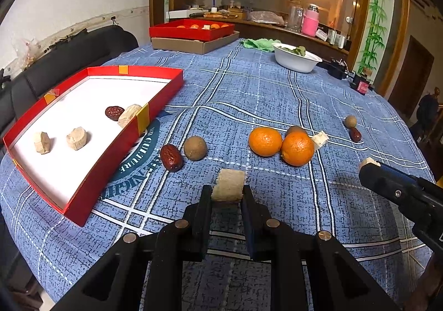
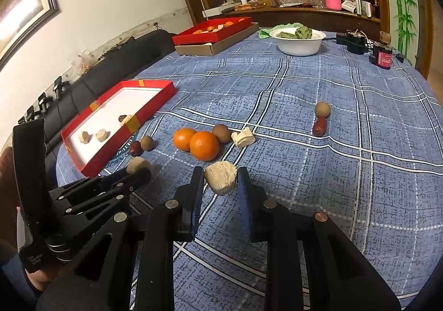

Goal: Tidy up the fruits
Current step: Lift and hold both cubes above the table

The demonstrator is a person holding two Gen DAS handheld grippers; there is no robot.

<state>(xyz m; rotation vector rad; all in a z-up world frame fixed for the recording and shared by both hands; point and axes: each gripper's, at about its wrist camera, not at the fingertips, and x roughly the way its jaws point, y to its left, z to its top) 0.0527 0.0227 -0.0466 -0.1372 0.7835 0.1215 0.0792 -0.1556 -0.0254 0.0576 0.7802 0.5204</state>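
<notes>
The left gripper has its fingers pinched on a beige chunk. The right gripper likewise clamps another beige chunk, apparently lifted off the table

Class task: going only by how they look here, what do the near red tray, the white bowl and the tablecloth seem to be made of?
Red tray: likely cardboard, matte red outside, white lining, thin folded walls with taped corners.
White bowl: smooth and fairly glossy; plastic or ceramic, cannot tell which.
Tablecloth: woven fabric, matte blue with white check lines; it drapes over the table edge.
</notes>
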